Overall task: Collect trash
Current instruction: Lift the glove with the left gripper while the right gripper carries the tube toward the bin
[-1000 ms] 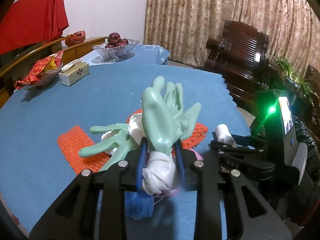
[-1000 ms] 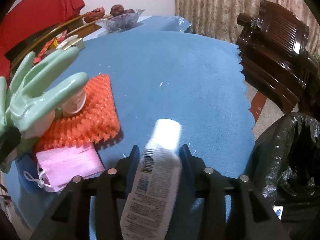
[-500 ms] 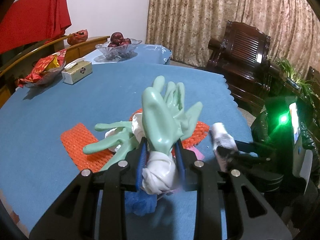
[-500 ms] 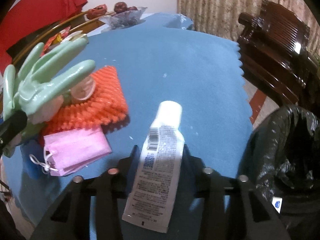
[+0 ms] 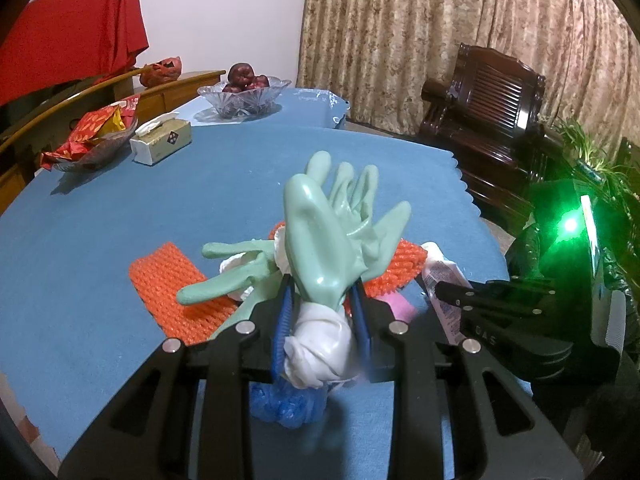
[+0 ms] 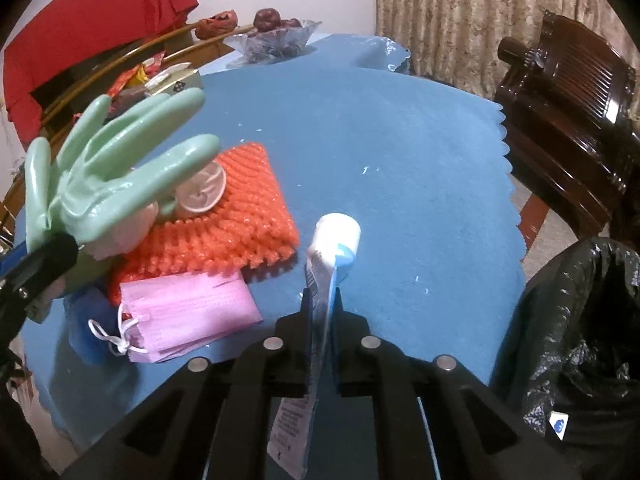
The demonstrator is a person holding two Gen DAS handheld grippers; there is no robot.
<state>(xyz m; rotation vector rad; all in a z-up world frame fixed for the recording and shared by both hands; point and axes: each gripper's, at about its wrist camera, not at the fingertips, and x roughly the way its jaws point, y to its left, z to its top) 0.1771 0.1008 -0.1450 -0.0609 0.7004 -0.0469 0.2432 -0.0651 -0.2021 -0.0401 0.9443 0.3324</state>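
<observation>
Over on the left, the left gripper [image 5: 320,312] has its jaws clenched on the green rubber glove [image 5: 332,236], lifted above the blue counter [image 6: 400,140]. Centre: orange foam netting [image 6: 240,216] and pink mask [image 6: 188,312] lie flat. The right gripper [image 6: 322,308] has just been closing, jaws now pinching the flattened tube [image 6: 320,280], cap forward. Far right, just beside it, sits the black trash bag [image 6: 580,320].

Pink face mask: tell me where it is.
In the right wrist view, the pink face mask lies lower left on the blue tablecloth, just below the orange foam net.
</observation>
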